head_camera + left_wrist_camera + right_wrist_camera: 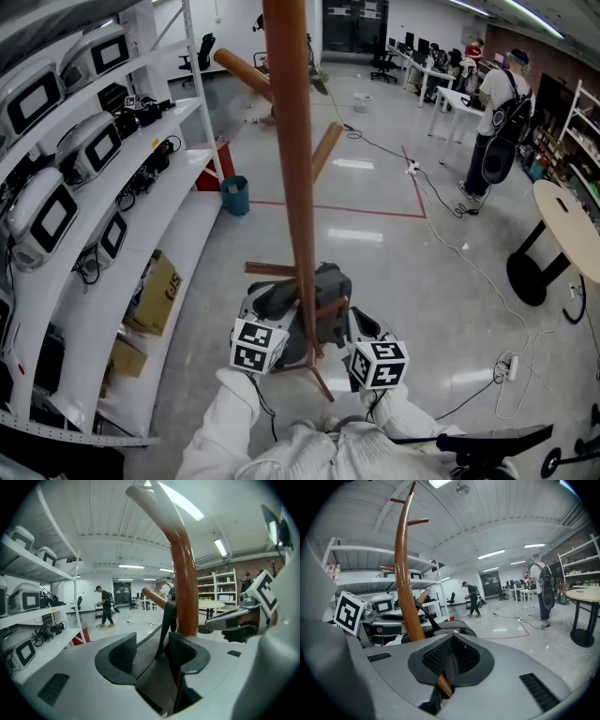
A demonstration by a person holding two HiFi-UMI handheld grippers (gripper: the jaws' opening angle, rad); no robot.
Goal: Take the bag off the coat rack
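Observation:
The brown wooden coat rack pole [298, 187] rises in the middle of the head view. A dark grey bag [328, 286] hangs low on it, its strap [165, 620] running up to a peg [154, 597]. My left gripper [274, 314] is at the bag's left side. In the left gripper view it [154, 646] stands open, with the strap passing between the jaws untouched. My right gripper [354, 326] is at the bag's right. Seen in the right gripper view, it [451, 657] is shut on a dark strap [435, 700], with a wooden peg [444, 685] just under the jaws.
White shelves [178, 234] with devices and cardboard boxes [155, 295] line the left. A blue bin [234, 195] stands beyond them. A person [492, 122] stands at the back right near a round table [567, 225]. Cables and a power strip [509, 367] lie on the floor.

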